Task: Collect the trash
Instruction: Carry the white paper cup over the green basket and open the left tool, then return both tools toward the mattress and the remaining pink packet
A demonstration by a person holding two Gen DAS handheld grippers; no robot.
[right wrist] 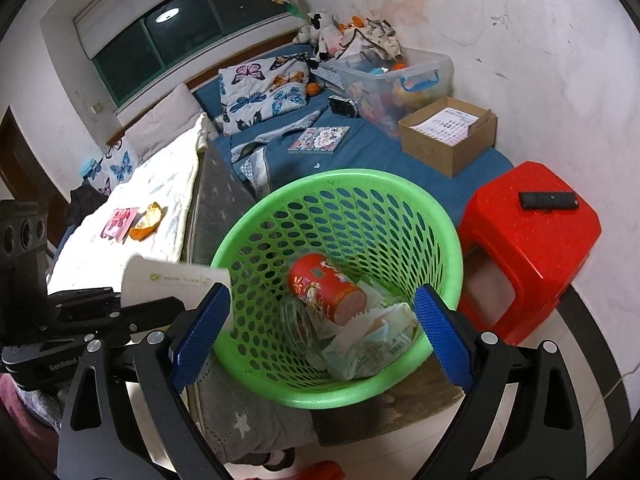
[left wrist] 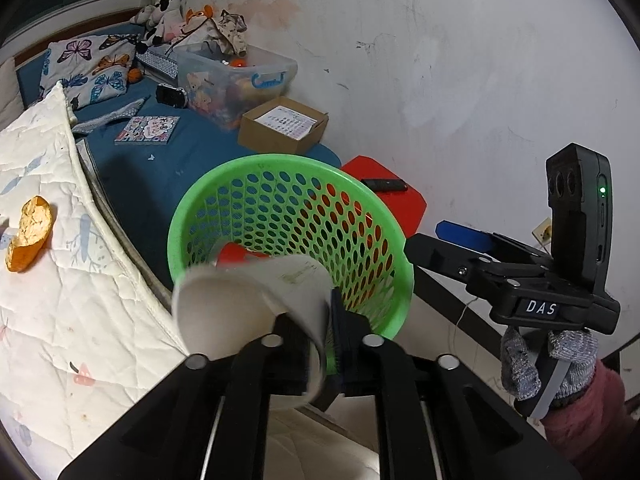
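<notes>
**Paper cup held at the basket's rim, ready to drop**

The paper cup point(left wrist: 248, 304) is clamped in the left tool point(left wrist: 320, 336), its wall pinched flat between the two fingers so that the open mouth bulges out to the left. It hangs at the near-left rim of the green basket point(left wrist: 392, 240), partly above the opening and partly still outside it, as the right wrist view also shows, where the cup point(right wrist: 176, 280) sits just beside the rim. The basket stands against the foot corner of the bed point(right wrist: 360, 152), next to a red stool point(right wrist: 528, 248) with a remote point(right wrist: 548, 201) on top.

The step in hand looks like the drop: the cup has been brought to the bin and only needs releasing. I would judge that the next move calls for carrying it a little further over the opening, then parting the fingers so it falls clear of the rim and does not tip onto the floor.

The right tool point(right wrist: 324, 332) is empty, its blue pads spread wide apart, hovering over the basket's near edge. Inside lie a red can point(right wrist: 324, 288) and crumpled wrappers point(right wrist: 372, 344).

More seems left to gather: an orange peel point(right wrist: 148, 221) and a pink packet point(right wrist: 119, 222) lie on the white quilt point(right wrist: 168, 184), well apart from the basket.
</notes>
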